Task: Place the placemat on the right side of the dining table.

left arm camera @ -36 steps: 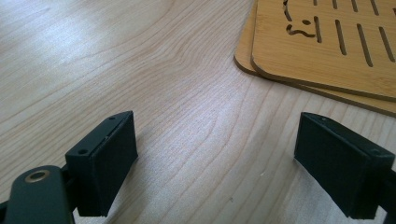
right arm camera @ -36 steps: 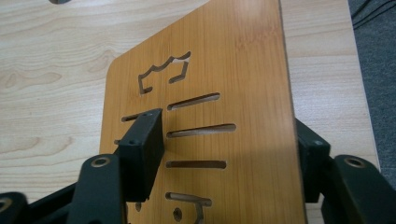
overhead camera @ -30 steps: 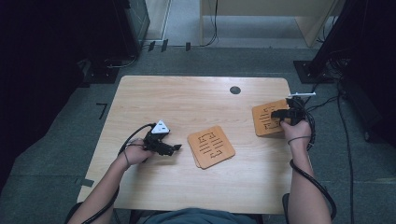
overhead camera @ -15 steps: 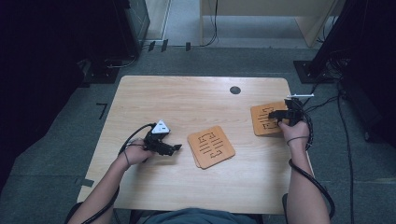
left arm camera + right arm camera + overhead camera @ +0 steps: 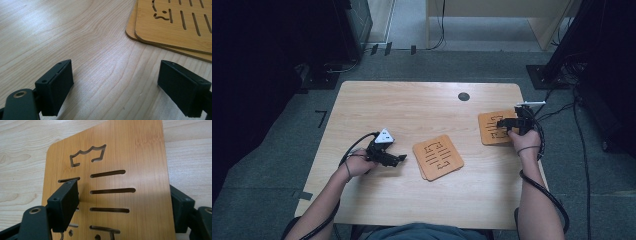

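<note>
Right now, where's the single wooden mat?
In the high view the single mat lies flat near the table's right edge, below and right of the round hole, with the right gripper over it and the two-mat stack to its left.

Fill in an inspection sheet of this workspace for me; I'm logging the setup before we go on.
Surface: wooden table, a round grommet hole near the far edge.
Job's things: bamboo trivet at the right; stack of two trivets mid-table.
Clutter: nothing seen.
Grippers: left tongs open over bare wood beside the stack; right tongs have just been opening, one jaw over the trivet, one past its edge.
Cables: one trails from each gripper.
Surroundings: grey carpet, floor cables behind.
</note>
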A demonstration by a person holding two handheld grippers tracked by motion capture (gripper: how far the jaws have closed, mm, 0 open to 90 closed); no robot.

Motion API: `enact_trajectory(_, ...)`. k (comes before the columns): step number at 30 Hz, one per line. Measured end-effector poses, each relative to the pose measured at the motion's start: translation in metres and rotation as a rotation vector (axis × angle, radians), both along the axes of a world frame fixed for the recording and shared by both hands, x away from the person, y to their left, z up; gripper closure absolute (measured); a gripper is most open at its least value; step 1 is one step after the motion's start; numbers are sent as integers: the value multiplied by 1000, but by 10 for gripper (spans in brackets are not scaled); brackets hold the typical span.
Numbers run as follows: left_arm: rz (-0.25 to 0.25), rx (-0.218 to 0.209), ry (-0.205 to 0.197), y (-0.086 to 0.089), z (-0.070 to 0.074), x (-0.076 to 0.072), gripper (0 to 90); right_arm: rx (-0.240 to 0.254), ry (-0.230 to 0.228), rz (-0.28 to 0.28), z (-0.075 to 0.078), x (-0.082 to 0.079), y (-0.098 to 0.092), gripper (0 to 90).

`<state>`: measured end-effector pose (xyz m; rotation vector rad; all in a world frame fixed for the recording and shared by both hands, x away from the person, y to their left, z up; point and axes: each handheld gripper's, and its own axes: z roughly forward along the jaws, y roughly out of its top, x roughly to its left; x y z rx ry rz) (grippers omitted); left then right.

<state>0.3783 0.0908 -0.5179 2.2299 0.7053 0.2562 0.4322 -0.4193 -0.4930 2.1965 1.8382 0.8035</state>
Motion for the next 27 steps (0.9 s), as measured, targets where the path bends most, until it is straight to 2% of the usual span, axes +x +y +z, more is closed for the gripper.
enact_trajectory(14,-2,1,-3,-1,0,0,122,-33,-40,9,-2,3,3,217)
enact_trajectory(18,-2,0,-2,-1,0,1,122,16,-66,13,-4,3,2,236)
enact_trajectory(20,-3,-1,-1,-1,0,1,122,-8,-69,14,-3,3,4,232)
enact_trajectory(23,-2,-1,-1,-1,0,1,122,-69,-77,35,-1,2,6,230)
enact_trajectory(27,-2,0,-2,-1,0,1,122,-68,-81,48,1,2,8,228)
